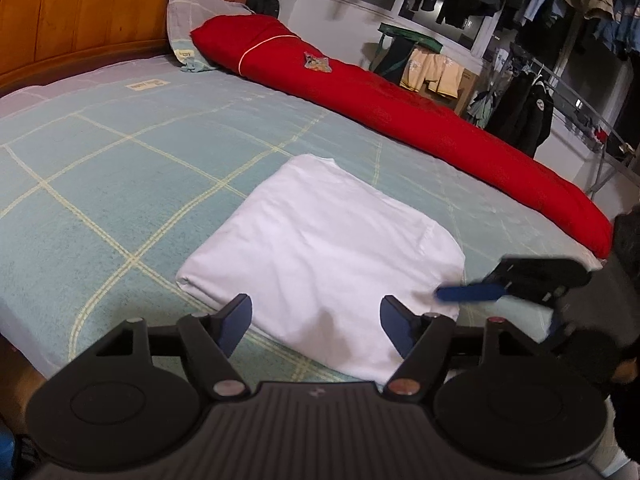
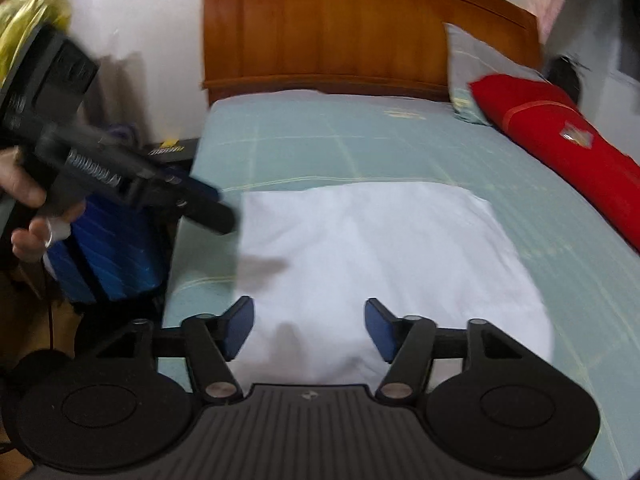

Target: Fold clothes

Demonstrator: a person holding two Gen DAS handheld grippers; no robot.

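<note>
A white garment (image 1: 320, 256) lies folded into a neat rectangle on the pale green checked bed (image 1: 100, 168); it also shows in the right wrist view (image 2: 384, 256). My left gripper (image 1: 316, 324) is open and empty, just above the garment's near edge. My right gripper (image 2: 310, 328) is open and empty, above the garment's other near edge. The right gripper shows blurred at the garment's right corner in the left wrist view (image 1: 460, 293). The left gripper shows blurred at the garment's left edge in the right wrist view (image 2: 220, 208).
A long red rolled quilt (image 1: 400, 112) lies along the bed's far side, with a grey pillow (image 1: 196, 20) at the wooden headboard (image 2: 340, 28). Clothes racks (image 1: 540, 40) stand beyond the bed. A blue case (image 2: 108, 248) stands on the floor beside the bed.
</note>
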